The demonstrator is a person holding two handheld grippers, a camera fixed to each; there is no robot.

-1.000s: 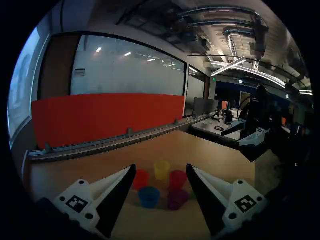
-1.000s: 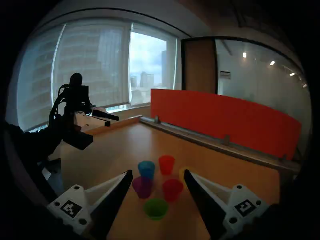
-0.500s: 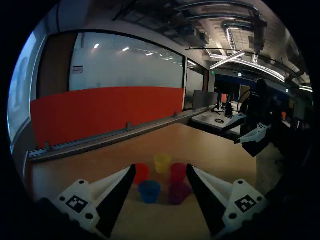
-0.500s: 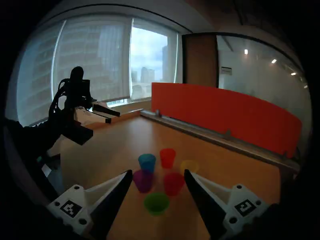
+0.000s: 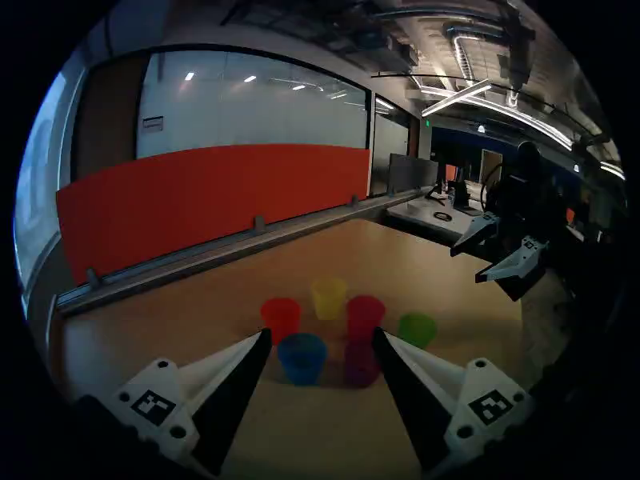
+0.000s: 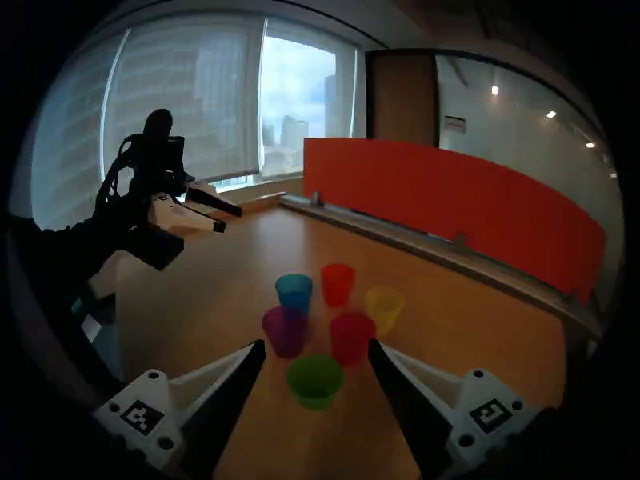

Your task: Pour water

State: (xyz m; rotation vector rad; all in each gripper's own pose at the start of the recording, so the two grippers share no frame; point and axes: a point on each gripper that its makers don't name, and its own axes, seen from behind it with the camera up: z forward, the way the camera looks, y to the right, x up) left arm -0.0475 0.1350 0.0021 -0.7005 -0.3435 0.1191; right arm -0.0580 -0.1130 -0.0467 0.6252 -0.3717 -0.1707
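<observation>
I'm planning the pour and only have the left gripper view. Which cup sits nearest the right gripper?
Observer: The green cup. In the right gripper view it stands on the table, framed between the open fingers of the right gripper, and neither finger touches it.
Operator: Good. What is behind my left gripper?
Observer: In the right gripper view the left gripper is open, and a person's dark sleeve leads up to it. Tall bright windows stand behind it.
</observation>
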